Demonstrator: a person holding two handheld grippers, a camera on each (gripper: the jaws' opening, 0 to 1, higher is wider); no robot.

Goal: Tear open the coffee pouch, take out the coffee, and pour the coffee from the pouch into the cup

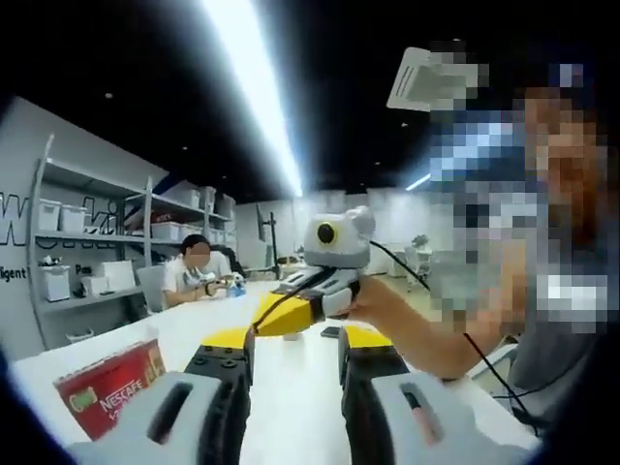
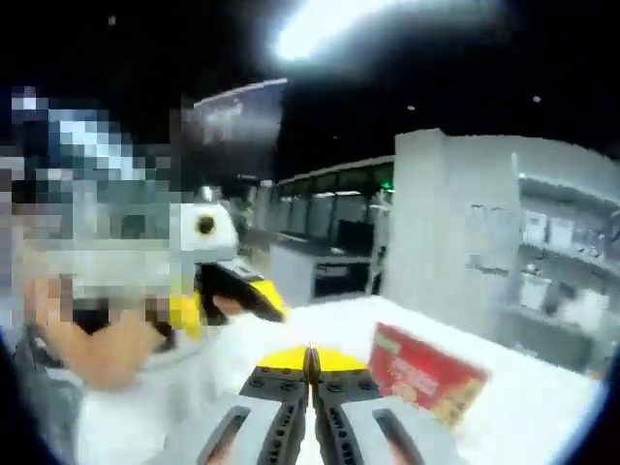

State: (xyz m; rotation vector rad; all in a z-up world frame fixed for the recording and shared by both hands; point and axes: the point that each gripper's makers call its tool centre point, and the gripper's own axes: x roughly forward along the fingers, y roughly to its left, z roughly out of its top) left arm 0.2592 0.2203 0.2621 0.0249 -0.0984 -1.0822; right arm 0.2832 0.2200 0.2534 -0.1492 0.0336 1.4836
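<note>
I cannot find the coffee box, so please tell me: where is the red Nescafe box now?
The red Nescafe box stands on the white table, at lower left in the left gripper view beside the left hand-held gripper. In the right gripper view it sits just right of the right hand-held gripper.

**An open-plan office or lab workspace**

A long strip of bright ceiling lighting runs across a dark, exposed ceiling, with a square white ceiling air-conditioning unit set into it. Grey metal shelving racks stand along a pale wall and carry white storage boxes; similar shelving lines the wall in the right gripper view. A long white counter stretches down the room, and a seated person in a white shirt works at its far end. Partial dark lettering marks the wall beside the racks. Farther back, glazed partitions close off other rooms.
</note>
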